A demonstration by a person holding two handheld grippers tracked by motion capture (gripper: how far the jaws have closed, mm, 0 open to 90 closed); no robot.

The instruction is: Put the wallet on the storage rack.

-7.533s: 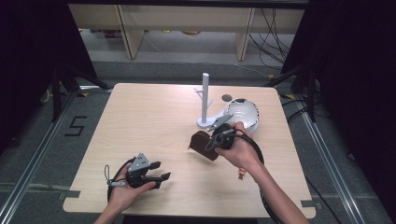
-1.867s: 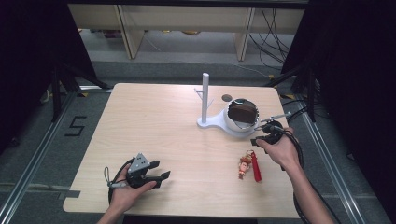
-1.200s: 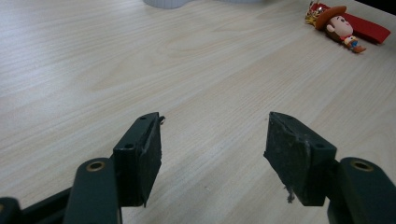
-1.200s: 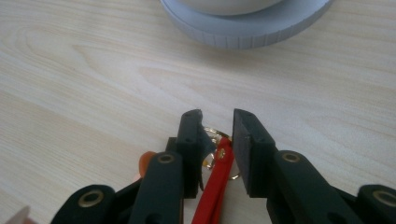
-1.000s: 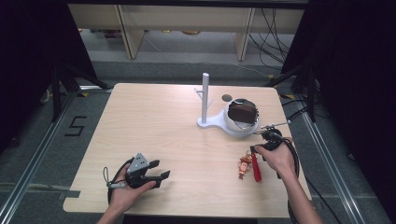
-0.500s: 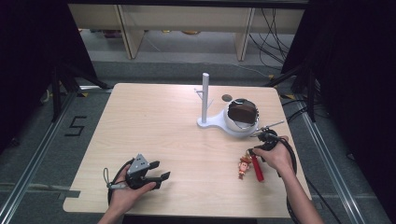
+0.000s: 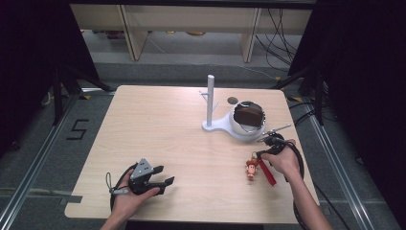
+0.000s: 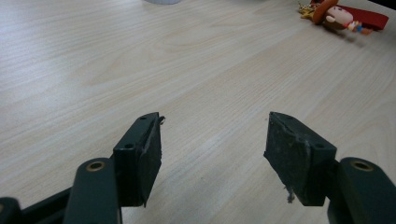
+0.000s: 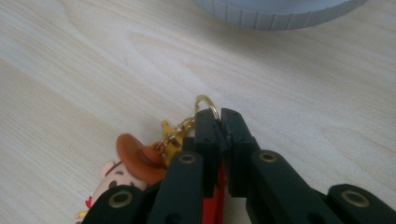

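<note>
While the left gripper (image 8: 212, 156) rests on the table (image 7: 158, 129) with jaws spread wide and only bare wood between them, the right gripper (image 9: 220, 126) has just been closing, its jaws now pinched together on the gold ring (image 9: 208, 103) of the keychain (image 7: 252, 168). Its cowboy figure (image 9: 133, 161) lies just left of those jaws, its red strap (image 9: 215, 205) beneath them, and the white stand (image 9: 280, 11) sits ahead.
</note>
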